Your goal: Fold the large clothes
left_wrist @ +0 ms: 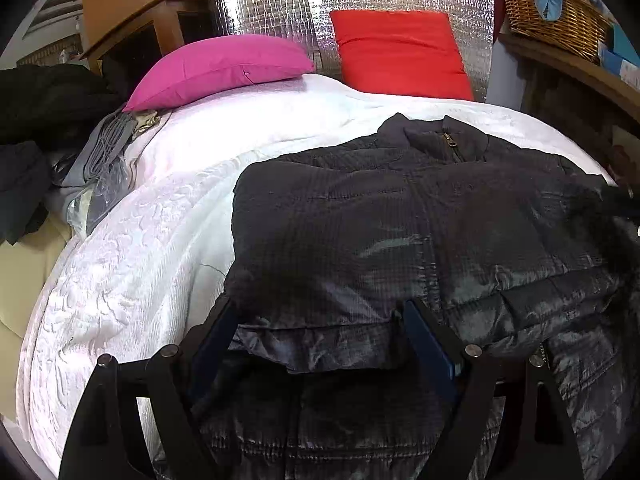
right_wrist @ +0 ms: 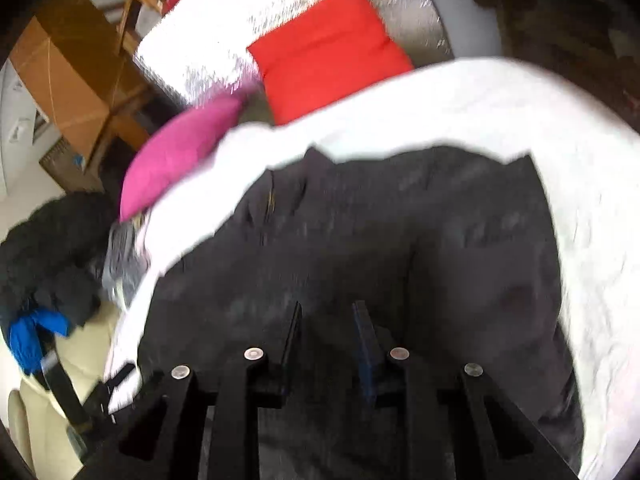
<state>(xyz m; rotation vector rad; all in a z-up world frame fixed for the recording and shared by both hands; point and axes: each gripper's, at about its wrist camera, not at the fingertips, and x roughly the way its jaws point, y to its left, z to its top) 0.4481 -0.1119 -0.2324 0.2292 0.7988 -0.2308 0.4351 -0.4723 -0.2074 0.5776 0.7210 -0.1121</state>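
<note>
We see dark jacket [left_wrist: 420,216] partly folded on white bed [left_wrist: 132,280]; final folds remain. Left gripper [left_wrist: 320,312] spread wide over hem; right gripper [right_wrist: 326,308] narrowed, grip unclear.

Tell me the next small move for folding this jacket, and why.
Probably close the left gripper on the jacket hem: its jaws stand wide over a hem fold. The right gripper looks narrowed over the fabric, though blur hides any grip.

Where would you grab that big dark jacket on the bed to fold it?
Grip the dark jacket by its loose bottom hem nearest the left gripper, coming in low from the foot of the white bedspread. It lies flat, zipped, collar toward the pillows, so the near hem is probably the easiest free edge to pinch and lift.
</note>
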